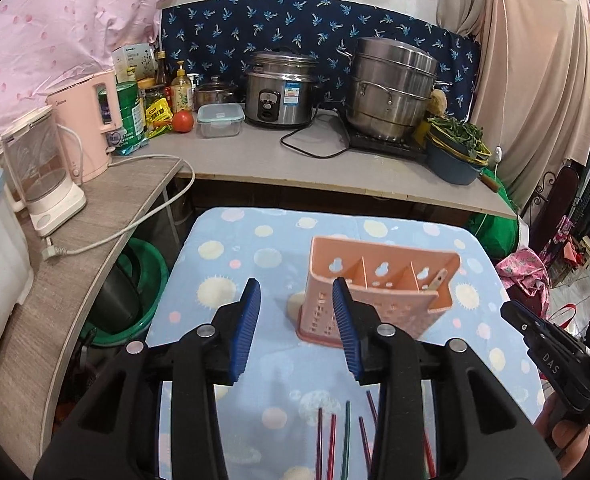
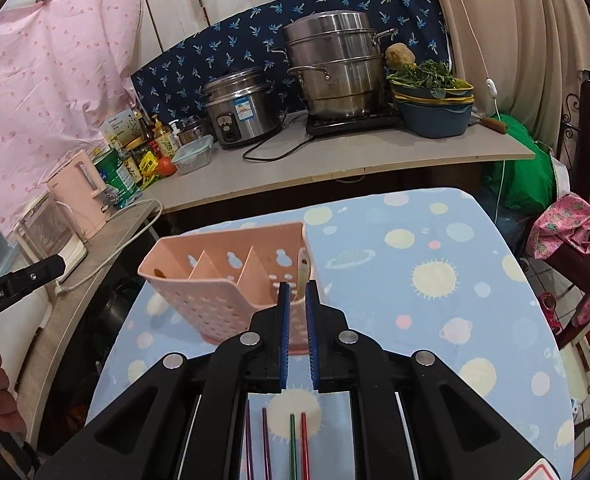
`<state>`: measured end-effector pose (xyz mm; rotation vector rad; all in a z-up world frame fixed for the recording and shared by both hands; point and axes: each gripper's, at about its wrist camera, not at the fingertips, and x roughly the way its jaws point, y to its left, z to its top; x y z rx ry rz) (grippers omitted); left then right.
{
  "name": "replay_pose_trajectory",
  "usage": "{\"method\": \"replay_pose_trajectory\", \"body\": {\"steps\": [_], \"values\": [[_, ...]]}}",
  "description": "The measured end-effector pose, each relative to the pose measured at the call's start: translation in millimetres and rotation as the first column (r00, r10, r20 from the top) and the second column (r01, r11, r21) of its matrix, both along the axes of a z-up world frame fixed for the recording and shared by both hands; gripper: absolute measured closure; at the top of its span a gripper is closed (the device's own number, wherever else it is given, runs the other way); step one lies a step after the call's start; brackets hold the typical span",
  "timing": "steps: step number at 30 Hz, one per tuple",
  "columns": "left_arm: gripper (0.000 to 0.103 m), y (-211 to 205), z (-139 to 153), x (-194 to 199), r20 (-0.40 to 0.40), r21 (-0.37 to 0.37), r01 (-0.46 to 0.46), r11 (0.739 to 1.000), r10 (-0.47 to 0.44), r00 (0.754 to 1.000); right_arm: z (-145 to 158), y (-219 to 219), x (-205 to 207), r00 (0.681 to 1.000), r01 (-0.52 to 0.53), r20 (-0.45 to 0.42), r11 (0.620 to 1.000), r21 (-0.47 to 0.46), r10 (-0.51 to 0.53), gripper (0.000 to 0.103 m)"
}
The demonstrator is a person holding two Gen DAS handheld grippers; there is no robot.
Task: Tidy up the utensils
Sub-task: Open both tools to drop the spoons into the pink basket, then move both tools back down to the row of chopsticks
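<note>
A pink perforated utensil holder (image 1: 379,292) with three compartments stands on the blue spotted cloth; it also shows in the right wrist view (image 2: 231,280). One utensil handle (image 1: 439,280) leans in its right compartment, and it also shows in the right wrist view (image 2: 303,270). Several coloured chopsticks (image 1: 347,440) lie on the cloth near me, seen too below the right gripper (image 2: 295,444). My left gripper (image 1: 297,300) is open and empty, just left of and in front of the holder. My right gripper (image 2: 298,296) hovers at the holder's right end, jaws a narrow gap apart, nothing between them.
The cloth-covered table (image 2: 435,280) ends at a grey counter (image 1: 295,160) with a rice cooker (image 1: 281,88), steamer pot (image 1: 391,88), a bowl of greens (image 1: 457,148), bottles and a tomato. Kettles (image 1: 43,168) stand on the left shelf. A green basin (image 1: 135,284) sits below.
</note>
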<state>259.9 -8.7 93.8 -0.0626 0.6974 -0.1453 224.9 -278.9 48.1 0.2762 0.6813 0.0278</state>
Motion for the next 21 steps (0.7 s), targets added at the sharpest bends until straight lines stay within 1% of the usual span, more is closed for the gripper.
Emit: {"method": "replay_pose_trajectory", "body": {"steps": [3,7,15,21], "values": [[0.067,3.2,-8.4,-19.3,-0.009,0.006,-0.003,1.0,0.003,1.0,-5.9,2.1,-21.4,1.0,-0.006,-0.022,1.0,0.007,0.007,0.093],[0.067,7.3,-24.8,-43.2,-0.047,0.001,0.001,1.0,-0.001,0.999,-19.9,5.1,-51.3,0.998,-0.01,-0.061,1.0,0.008,0.01,0.093],[0.067,8.4,-62.4,-84.3,-0.124,0.012,0.017,1.0,-0.016,0.992,-57.6,8.8,-106.2,0.987,-0.012,-0.162,1.0,-0.001,0.011,0.093],[0.067,7.5,-92.5,-108.3,-0.19,0.021,0.028,0.999,-0.024,0.981,-85.1,12.3,-134.8,0.972,-0.019,-0.232,1.0,0.018,0.023,0.093]]}}
